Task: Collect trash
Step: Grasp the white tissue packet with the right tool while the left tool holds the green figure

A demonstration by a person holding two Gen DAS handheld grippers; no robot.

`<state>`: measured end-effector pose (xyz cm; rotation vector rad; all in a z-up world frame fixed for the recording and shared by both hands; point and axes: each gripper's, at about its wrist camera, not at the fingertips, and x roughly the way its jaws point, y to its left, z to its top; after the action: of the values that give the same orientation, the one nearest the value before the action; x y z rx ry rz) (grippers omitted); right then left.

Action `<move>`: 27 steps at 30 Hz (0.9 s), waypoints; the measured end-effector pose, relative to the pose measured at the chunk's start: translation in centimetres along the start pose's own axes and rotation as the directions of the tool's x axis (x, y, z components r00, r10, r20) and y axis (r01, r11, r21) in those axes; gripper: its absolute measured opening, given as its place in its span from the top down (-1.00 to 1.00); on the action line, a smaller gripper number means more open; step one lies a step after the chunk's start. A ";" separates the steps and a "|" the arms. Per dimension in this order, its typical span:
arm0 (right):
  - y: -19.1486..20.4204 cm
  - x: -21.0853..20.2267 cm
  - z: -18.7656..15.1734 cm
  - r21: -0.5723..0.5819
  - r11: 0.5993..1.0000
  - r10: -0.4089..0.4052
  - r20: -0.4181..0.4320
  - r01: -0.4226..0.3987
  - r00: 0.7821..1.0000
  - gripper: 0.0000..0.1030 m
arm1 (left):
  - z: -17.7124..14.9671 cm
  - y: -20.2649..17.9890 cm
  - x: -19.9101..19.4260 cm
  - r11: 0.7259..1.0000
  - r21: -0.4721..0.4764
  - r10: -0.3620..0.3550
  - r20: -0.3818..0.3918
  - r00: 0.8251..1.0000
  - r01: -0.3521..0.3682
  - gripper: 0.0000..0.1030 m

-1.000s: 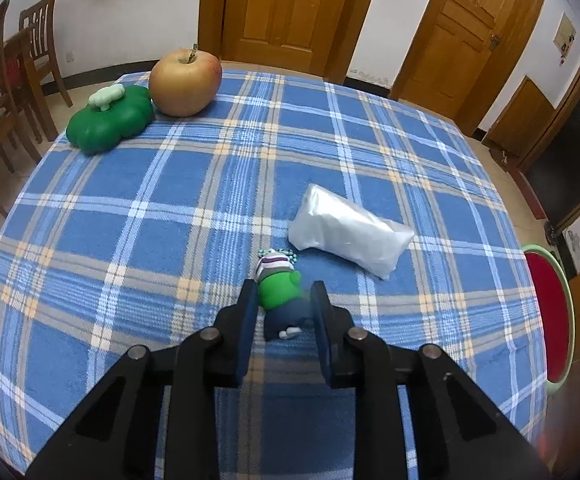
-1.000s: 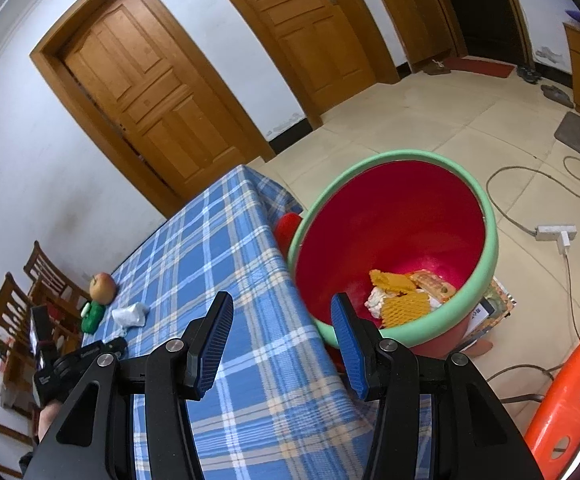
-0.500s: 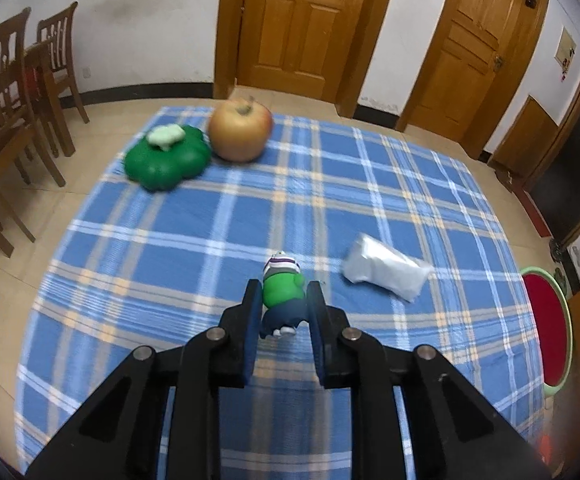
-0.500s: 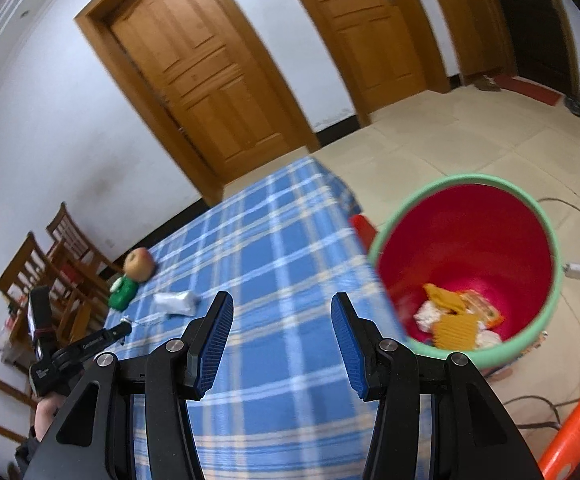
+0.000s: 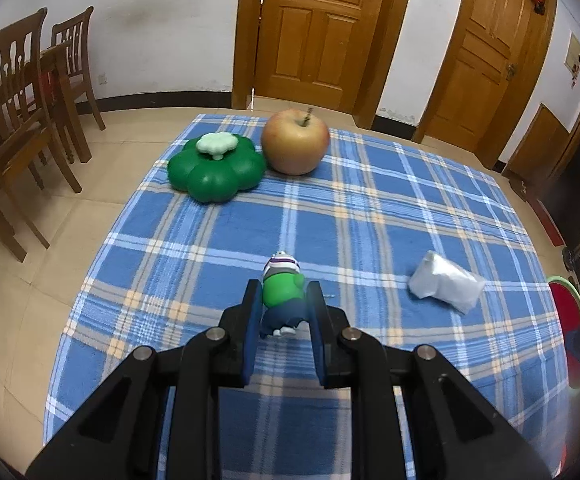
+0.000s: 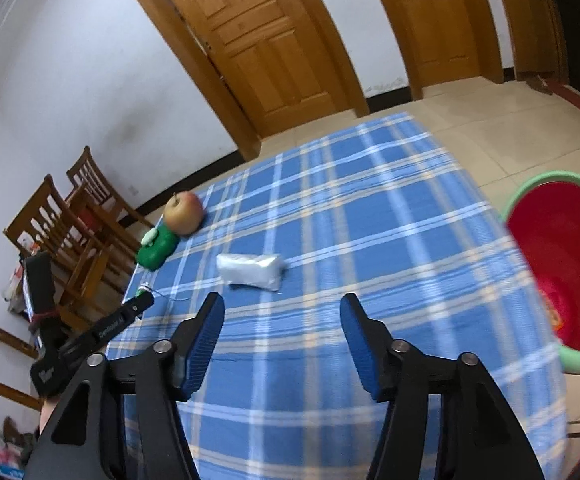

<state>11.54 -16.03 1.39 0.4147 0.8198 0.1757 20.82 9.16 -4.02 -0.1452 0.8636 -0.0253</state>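
The left gripper [image 5: 283, 312] is pinching a small green-shirted plastic figurine [image 5: 281, 292], likely for binning; the right gripper [image 6: 282, 322], jaws just widening and empty, is facing the crumpled white wrapper [image 6: 250, 270] at twelve o'clock.

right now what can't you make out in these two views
- Left wrist view: the bin is cut by the right edge, its contents out of sight.
- Left wrist view: the figurine is partly covered by the left tongs shut on it.
- Right wrist view: the bin's contents are blurred.

Blue plaid table [image 5: 369, 208]: apple [image 5: 294, 142], green flower-shaped toy [image 5: 216, 172], white packet [image 5: 445, 286].
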 end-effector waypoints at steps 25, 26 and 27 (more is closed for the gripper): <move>6.8 13.2 1.4 -0.112 0.978 -0.180 -0.052 0.174 0.982 -0.58 | -1.0 3.4 1.8 0.992 -0.110 -0.055 0.043 0.998 0.060 0.58; 6.9 13.5 1.4 -0.126 0.975 -0.190 -0.052 0.182 0.980 -0.58 | -1.1 3.5 1.9 0.992 -0.111 -0.060 0.041 0.997 0.064 0.58; 7.0 13.7 1.5 -0.137 0.971 -0.203 -0.049 0.195 0.978 -0.58 | -1.1 3.5 1.9 0.991 -0.113 -0.062 0.040 0.997 0.067 0.58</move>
<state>21.92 -5.87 -3.99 0.2018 0.9012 0.0554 21.09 12.38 -6.67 -0.2805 0.8240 -0.0336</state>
